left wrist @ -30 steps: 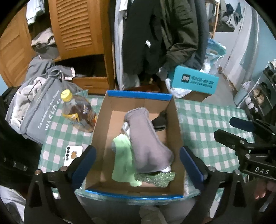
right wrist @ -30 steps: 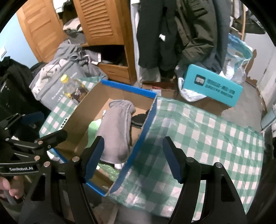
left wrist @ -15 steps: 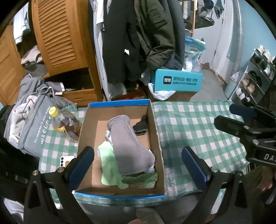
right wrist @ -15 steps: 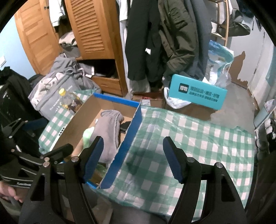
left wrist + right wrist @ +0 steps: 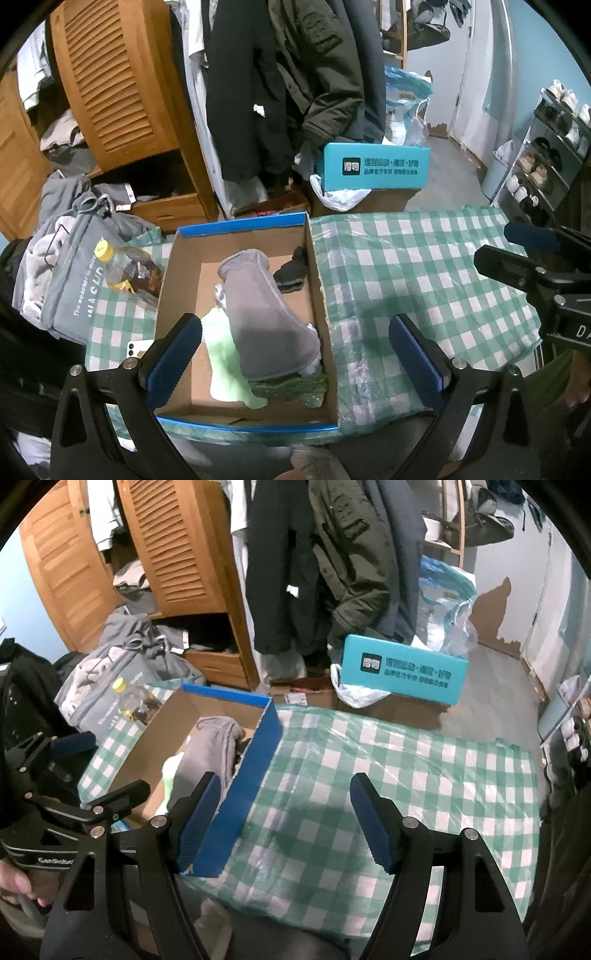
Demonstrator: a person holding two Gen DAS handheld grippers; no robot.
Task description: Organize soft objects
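An open cardboard box with blue edges (image 5: 177,280) (image 5: 258,753) stands on the left of a table with a green checked cloth (image 5: 417,273) (image 5: 388,775). Inside lie a grey soft cloth (image 5: 266,314) (image 5: 210,746), a light green cloth (image 5: 225,365), a dark green piece (image 5: 291,387) and a black item (image 5: 291,271). My left gripper (image 5: 293,360) is open and empty, held above the box's near end. My right gripper (image 5: 284,821) is open and empty, above the cloth just right of the box wall.
A bottle with a yellow cap (image 5: 125,269) and a white phone (image 5: 136,349) lie left of the box. A grey bag (image 5: 70,273), a wooden wardrobe (image 5: 122,92), hanging coats (image 5: 295,74), a teal box (image 5: 373,166) and a shoe rack (image 5: 546,155) surround the table.
Both grippers have pulled back and risen away from the box, so it looks smaller and more of the room shows. Nothing was taken hold of; the box's contents have not moved.
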